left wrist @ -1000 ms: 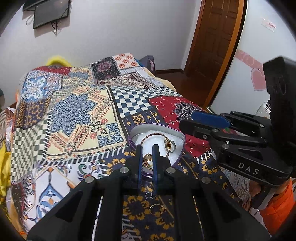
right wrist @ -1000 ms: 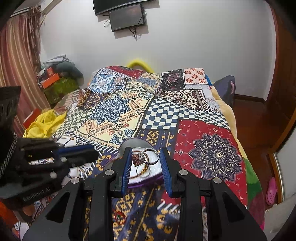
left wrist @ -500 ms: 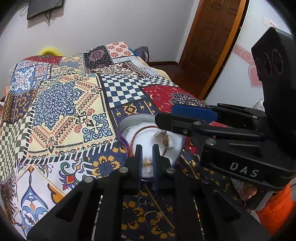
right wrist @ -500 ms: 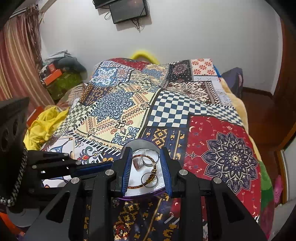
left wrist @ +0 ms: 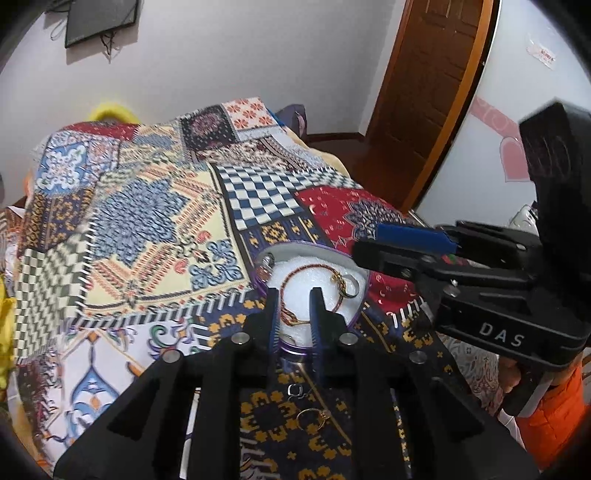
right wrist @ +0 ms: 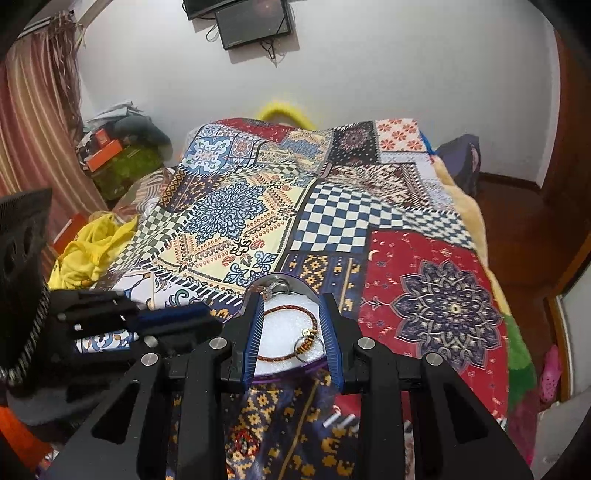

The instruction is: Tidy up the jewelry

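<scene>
1. Bedroom with a white wall, a dark screen (left wrist: 99, 18) high at the far left and a brown door (left wrist: 424, 92) at the far right; patchwork quilt (left wrist: 147, 221) spread over the bed as the work surface.
2. Left gripper (left wrist: 294, 295) poised over the near edge of the purple-rimmed box (left wrist: 306, 248), jaws opening, pads pressing on nothing, only white foam and a stretch of bracelet showing in the gap.
3. On the quilt, just near of the box and under the left gripper: a small silver piece (left wrist: 295, 390) and a gold hoop (left wrist: 312, 416), both still outside and not yet sorted.
4. Inside the box, left to right: a silver ring (left wrist: 266, 260) tucked at the far left corner, a red-and-gold braided bracelet (left wrist: 306, 266) curved across the foam, a gold ring (left wrist: 349, 286) touching the bracelet at the right.
5. Right gripper (right wrist: 291, 297) hanging over the same box from the right, jaws apart and empty, bracelet lying on the foam below them.
6. Red beaded piece (right wrist: 244, 443) on the quilt nearer than the box, seen from the right wrist; too blurred to name more closely.
7. Judged well under way: several pieces already in the box, at least two or three left on the quilt to pick up and drop in. No lid visible, so cannot tell whether closing belongs to the job.
</scene>
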{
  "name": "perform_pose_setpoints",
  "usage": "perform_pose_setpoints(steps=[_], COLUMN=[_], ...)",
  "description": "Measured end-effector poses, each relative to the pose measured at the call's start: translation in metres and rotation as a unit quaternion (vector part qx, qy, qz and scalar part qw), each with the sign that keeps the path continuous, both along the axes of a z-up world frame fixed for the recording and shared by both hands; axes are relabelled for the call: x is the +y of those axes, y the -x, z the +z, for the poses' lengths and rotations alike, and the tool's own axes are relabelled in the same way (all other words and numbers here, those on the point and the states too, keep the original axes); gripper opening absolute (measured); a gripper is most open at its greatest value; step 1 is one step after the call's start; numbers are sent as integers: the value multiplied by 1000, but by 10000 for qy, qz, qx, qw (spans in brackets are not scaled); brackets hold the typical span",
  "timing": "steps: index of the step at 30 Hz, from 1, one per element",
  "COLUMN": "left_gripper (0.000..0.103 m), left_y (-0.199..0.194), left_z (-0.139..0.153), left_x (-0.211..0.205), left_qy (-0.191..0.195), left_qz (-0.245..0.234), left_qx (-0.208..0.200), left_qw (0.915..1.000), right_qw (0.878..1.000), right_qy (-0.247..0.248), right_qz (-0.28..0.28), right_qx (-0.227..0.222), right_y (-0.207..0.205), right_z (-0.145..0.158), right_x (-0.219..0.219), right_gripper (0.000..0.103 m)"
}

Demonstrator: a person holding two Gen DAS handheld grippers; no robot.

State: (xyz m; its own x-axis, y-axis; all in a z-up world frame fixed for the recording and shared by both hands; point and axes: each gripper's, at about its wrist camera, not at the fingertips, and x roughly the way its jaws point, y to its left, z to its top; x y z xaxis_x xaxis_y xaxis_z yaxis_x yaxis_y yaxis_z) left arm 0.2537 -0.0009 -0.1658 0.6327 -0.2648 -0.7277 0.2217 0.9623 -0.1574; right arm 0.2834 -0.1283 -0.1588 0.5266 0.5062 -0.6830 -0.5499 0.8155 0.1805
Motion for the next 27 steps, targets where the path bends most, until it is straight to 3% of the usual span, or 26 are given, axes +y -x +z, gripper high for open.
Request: perform_pose_setpoints(steps=[3,7,13,27], left_gripper=[18,28,29,30], left_y=[8,18,32,60], left_z=[11,25,28,-14], left_x=[5,11,17,14], left_qy=[-5,-8,-23,-58], left_qz=[90,197,277,116], left_qx=[-96,-191,-95,536], left_qw=[9999,9996,9996,9985], right_qw=[10000,9999,9998,9990], right_qy=[-7,39,101,334], right_qz=[-20,-66,-112,-8], right_qx=[-60,-135,-113,283], right_y=[7,16,30,56], right_z=[6,12,11,-20], right_x=[-5,-9,-15,-12], right_gripper=[28,28,29,29])
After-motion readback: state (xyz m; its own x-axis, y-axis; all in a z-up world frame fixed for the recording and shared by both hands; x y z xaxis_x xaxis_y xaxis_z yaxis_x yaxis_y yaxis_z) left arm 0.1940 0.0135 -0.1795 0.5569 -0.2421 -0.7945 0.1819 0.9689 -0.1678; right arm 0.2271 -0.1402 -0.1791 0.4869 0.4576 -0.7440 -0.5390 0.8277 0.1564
